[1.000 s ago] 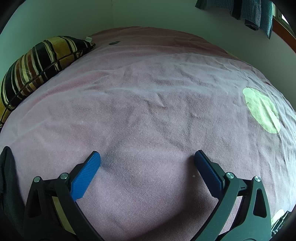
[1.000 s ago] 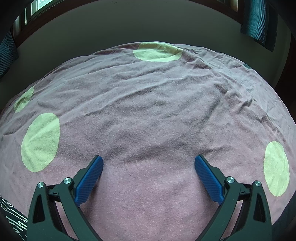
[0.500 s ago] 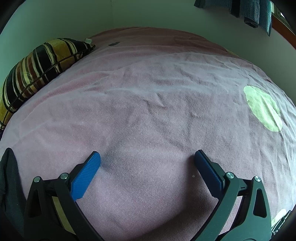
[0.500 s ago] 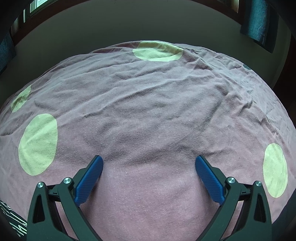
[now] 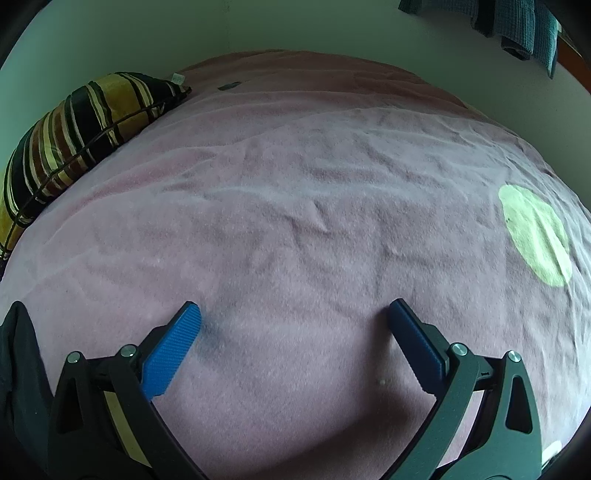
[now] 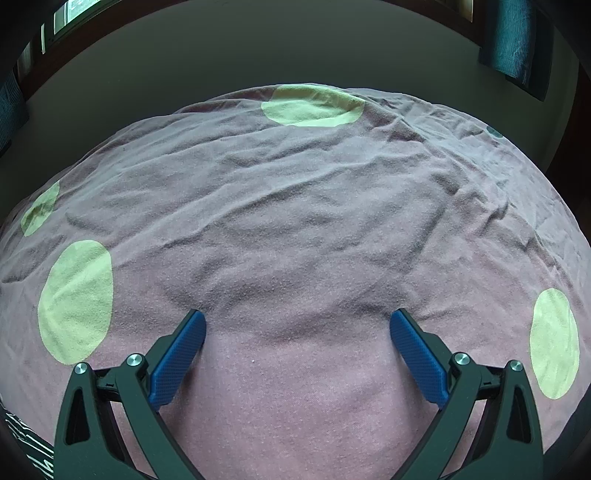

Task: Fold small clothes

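My left gripper [image 5: 293, 314] is open and empty, its blue fingers spread just above a pink bedspread [image 5: 295, 206]. A dark garment [image 5: 18, 369] shows only as an edge at the far left of the left wrist view. My right gripper [image 6: 295, 323] is open and empty over the same pink bedspread [image 6: 295, 221]. A dark cloth with white markings [image 6: 26, 443] peeks in at the bottom left corner of the right wrist view; most of it is hidden.
A striped black and yellow pillow [image 5: 74, 129] lies at the bed's left near the wall. Pale green round patches [image 5: 535, 232] [image 6: 75, 299] [image 6: 312, 105] [image 6: 554, 343] dot the bedspread. Teal curtains [image 5: 517, 22] [image 6: 513, 40] hang at the walls.
Both views have shifted only slightly; the green patches drifted a little. Both grippers stay open and empty.
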`<state>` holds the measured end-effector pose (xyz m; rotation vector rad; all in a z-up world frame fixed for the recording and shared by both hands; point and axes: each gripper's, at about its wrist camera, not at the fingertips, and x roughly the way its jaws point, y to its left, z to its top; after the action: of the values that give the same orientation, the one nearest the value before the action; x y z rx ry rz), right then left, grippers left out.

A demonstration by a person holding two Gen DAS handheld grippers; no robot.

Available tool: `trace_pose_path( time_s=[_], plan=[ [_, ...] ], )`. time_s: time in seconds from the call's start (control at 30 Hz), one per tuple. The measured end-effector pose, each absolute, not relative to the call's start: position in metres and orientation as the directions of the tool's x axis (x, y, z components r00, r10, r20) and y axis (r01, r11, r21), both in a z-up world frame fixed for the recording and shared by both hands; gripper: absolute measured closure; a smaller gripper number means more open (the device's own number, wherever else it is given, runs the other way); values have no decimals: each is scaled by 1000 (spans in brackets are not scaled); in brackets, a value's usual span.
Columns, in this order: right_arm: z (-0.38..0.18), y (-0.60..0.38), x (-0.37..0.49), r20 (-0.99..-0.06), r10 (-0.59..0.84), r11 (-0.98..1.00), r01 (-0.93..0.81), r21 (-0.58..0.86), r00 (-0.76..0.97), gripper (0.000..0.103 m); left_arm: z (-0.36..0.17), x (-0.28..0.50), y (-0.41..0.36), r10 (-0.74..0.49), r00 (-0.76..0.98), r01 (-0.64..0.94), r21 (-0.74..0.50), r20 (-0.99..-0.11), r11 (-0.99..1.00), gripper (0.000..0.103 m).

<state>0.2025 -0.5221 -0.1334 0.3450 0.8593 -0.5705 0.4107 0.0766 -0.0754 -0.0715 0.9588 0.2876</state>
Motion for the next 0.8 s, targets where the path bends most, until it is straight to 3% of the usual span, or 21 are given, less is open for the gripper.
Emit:
trace_pose_path(
  time_s=[0.63,0.77,0.8],
  plan=[
    [-149,-531,194,-789,-319,800,596,73,525,4,-73,433,81,210,537,-294,52,-817,954,2],
    [-142,-535,199,-770,-324,814,576,69,550,4,-50,479,89,179,578,-145,116,-796,983,2],
    [-134,-538,200,-747,-339,821,568,62,572,4,-38,485,93,250,609,-184,172,-753,968,2]
  ],
)
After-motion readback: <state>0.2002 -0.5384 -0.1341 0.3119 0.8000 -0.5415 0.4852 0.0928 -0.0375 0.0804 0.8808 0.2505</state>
